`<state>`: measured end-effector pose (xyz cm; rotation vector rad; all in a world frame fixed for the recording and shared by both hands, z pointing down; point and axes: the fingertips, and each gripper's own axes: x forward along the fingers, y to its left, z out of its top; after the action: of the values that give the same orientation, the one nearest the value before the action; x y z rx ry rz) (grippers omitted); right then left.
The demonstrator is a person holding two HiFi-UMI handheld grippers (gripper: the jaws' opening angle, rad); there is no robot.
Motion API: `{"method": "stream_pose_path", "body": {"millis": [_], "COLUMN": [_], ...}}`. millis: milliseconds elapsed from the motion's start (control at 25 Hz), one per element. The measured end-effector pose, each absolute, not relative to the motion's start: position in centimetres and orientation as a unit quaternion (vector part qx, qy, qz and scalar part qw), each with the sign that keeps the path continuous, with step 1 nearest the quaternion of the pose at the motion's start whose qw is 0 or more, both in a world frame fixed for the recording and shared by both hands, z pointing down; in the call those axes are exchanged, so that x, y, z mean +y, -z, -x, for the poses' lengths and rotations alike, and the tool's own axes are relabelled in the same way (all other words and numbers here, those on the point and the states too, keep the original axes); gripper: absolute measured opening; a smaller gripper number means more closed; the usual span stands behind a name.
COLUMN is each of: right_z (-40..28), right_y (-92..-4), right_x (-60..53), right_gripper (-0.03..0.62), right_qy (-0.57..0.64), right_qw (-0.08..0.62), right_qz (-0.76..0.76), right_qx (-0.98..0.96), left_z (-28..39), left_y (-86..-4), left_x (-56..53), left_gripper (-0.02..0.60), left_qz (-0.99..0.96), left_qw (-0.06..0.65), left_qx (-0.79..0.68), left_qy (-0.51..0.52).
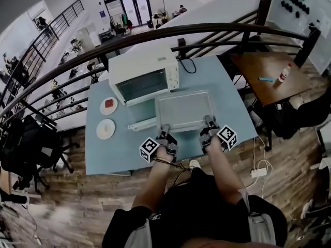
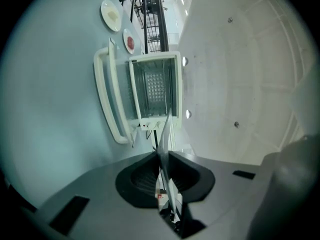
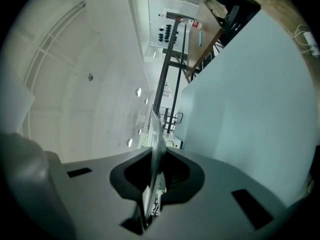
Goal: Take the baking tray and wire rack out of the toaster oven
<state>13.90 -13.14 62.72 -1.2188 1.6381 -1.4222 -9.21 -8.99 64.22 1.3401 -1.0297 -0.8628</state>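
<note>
Head view: baking tray is out of toaster oven, just in front of it over light-blue worktop. Near edge is gripped by left tongs & right tongs. Left gripper view: tongs clenched on tray rim, open oven beyond. Right gripper view: tongs clamped on rim too.

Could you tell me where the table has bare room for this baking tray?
Bare: the table's near left corner below the two plates, and the strip right of the baking tray. Crowded: around the toaster oven's open door.
</note>
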Motion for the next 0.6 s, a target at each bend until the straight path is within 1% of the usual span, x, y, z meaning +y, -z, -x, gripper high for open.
{"method": "stream_pose_path", "body": {"millis": [280,600], "right_z": [-21.5,-26.6], "right_y": [-63.0,-64.7], "right_x": [-12.9,-16.4], "right_gripper": [0.023,0.023], "right_qy": [0.524,0.532], "right_qw": [0.343,0.327], "right_qz": [0.500,0.509], "right_qx": [0.599,0.592], "left_z": [1.7,-3.6], "left_y": [-64.6,-66.4], "left_x": [-10.8,-13.7], "left_gripper": [0.061,0.069], "left_qz": [-0.603,-0.611], "left_qw": [0.603,0.615], "left_qx": [-0.412,-0.411], "left_qy": [0.321,0.281]}}
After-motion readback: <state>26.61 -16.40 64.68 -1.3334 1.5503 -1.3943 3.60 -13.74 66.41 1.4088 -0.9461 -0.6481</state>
